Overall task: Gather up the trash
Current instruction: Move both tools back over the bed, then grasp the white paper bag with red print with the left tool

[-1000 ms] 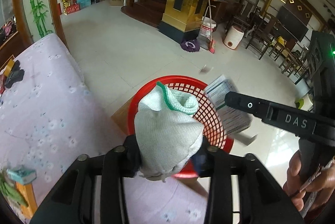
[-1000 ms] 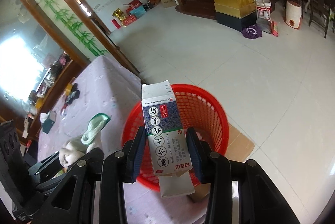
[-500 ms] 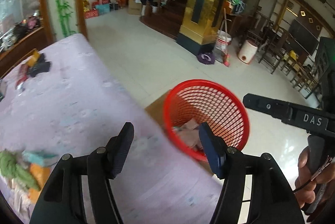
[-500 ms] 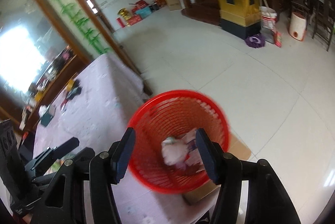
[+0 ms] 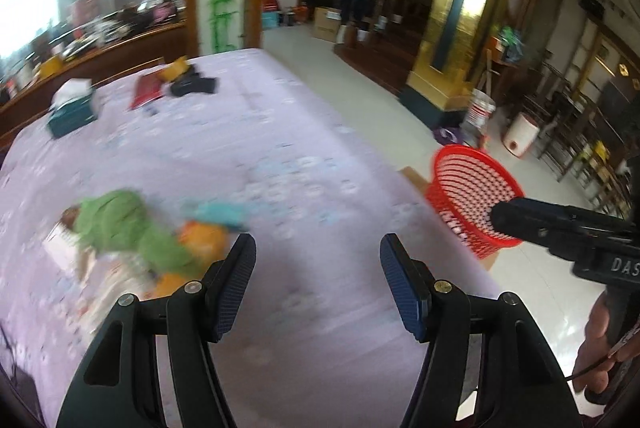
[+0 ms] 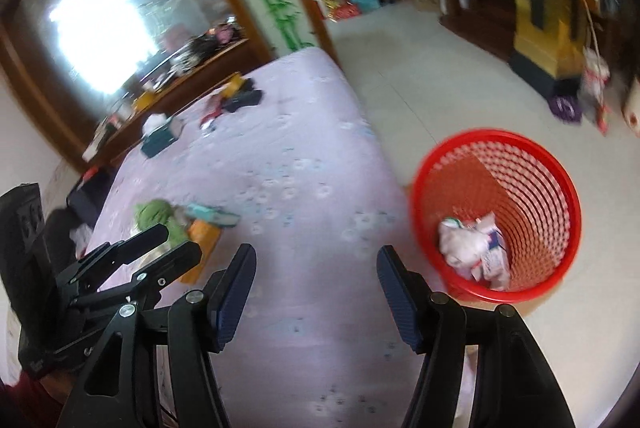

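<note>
The red mesh basket [image 6: 496,204] stands on the floor by the table's right edge, holding a white glove [image 6: 460,240] and a carton [image 6: 494,260]; it also shows in the left wrist view [image 5: 472,196]. My left gripper [image 5: 318,264] is open and empty over the lilac tablecloth. My right gripper [image 6: 316,268] is open and empty over the table, left of the basket. A pile of trash lies to the left: a green cloth [image 5: 124,228], an orange packet [image 5: 200,240] and a teal packet [image 5: 218,212]. The pile also shows in the right wrist view [image 6: 160,216].
The lilac tablecloth [image 5: 248,132] covers the table. At its far end lie a teal tissue box [image 5: 72,108], a red item [image 5: 146,90] and black items [image 5: 196,84]. A cardboard sheet [image 5: 416,180] lies under the basket. Tiled floor and a gold pillar [image 5: 452,28] lie beyond.
Both grippers let go of the white glove and the carton, which now lie in the basket. Both grippers opened and swung left, back over the table toward the trash pile.
</note>
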A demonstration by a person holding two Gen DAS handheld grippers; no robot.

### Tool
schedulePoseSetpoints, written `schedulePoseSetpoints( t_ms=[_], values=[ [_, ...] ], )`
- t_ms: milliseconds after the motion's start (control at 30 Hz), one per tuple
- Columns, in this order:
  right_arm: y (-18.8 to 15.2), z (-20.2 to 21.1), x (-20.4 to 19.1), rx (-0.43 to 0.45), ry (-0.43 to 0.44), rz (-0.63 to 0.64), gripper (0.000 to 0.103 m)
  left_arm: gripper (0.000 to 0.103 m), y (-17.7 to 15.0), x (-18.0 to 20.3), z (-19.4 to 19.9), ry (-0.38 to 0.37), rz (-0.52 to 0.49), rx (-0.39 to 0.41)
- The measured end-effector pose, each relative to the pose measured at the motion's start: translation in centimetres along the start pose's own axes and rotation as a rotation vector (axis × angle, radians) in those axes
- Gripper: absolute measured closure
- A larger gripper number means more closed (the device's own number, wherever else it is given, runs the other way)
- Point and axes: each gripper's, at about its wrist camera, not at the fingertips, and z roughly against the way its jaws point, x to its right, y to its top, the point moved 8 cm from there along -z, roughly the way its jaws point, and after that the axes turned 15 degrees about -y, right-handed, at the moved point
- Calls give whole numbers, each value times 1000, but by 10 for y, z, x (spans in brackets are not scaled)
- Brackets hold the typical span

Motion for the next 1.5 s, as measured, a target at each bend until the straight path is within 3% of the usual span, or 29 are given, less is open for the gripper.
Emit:
schedulePoseSetpoints(
  t_ms=[200,333,500,700,933,1033,1100,1333,1500],
  values=[
    [-8,9,-43,46,-4,77,36,40,-15,-62,46,107,44,46],
    [-11,7,-68,25,18,77,36,40,-30,-105,68,159,92,48],
    [-12,0,-96,-11,66,56,36,38,-52,-160,78,217,116,-13],
    [-13,1,-117,8,39,112,36,38,-74,-193,54,231,86,-128],
    [-15,-8,-124,-33,43,145,36,38,-81,-199,14,197,12,-213],
    [-11,-13,-128,-13,19,196,36,39,-79,-201,5,185,22,-200],
    [-7,-16,-132,-6,26,219,36,47,-76,-200,2,165,37,-186],
    [7,-44,-152,-32,65,295,36,62,-80,-198,12,202,76,-161],
    [11,-75,-172,-64,90,383,36,63,-93,-199,27,209,149,-168]
  ],
)
